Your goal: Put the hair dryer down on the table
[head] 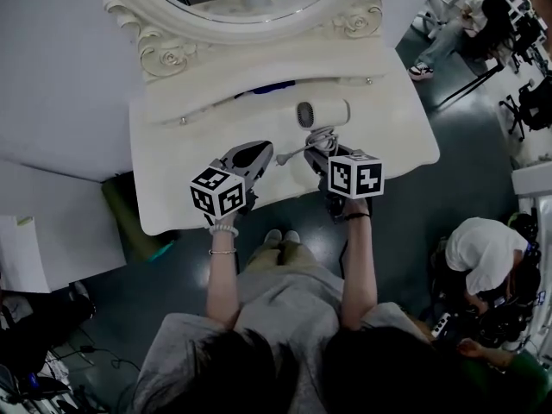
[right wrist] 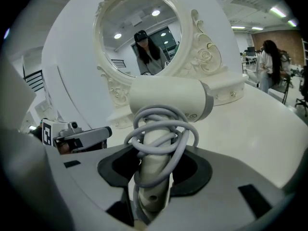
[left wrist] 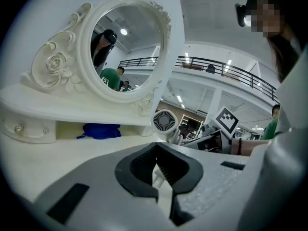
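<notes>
My right gripper is shut on the handle of the white hair dryer, holding it upright over the white vanity table. In the right gripper view the handle sits between the jaws with the grey cord looped round it, and the barrel lies crosswise above. The cord's plug end trails left. My left gripper hovers just left of it, jaws nearly together with nothing in them. The left gripper view shows the plug through the narrow slit and the dryer's rear grille beyond.
An ornate oval mirror stands at the back of the table on a raised shelf. A blue object lies under that shelf. People sit and crouch on the floor to the right. The table's front edge is near my body.
</notes>
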Available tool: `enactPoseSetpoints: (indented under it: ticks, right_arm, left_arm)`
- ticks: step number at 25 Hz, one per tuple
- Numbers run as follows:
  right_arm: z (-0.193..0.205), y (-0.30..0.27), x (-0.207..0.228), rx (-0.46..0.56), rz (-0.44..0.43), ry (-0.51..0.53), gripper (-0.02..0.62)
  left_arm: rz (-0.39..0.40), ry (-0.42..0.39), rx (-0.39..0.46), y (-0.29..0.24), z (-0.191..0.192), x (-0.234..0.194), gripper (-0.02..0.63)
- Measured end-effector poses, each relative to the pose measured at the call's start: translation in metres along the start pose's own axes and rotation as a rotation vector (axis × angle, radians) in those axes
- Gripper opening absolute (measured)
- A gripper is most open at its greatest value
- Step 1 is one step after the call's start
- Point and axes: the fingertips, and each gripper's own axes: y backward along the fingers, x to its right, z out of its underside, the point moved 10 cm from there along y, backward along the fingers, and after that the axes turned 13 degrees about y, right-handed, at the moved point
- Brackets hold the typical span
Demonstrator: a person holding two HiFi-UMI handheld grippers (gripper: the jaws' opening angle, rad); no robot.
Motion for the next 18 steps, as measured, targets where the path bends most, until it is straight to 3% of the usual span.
enactPoseSetpoints:
  ticks: [5, 18]
  right_arm:
    - [0.002, -0.019, 0.010, -0.056, -0.010, -0.016, 0.183]
    - [0.008, -0.051, 0.023, -0.165, -0.018, 0.001, 0.183]
  left_arm:
    - [-0.007, 0.061, 0.016, -0.004, 0.003, -0.016, 0.005]
    - [-0.046, 0.096, -0.010, -0.016, 0.012, -0.035, 0.005]
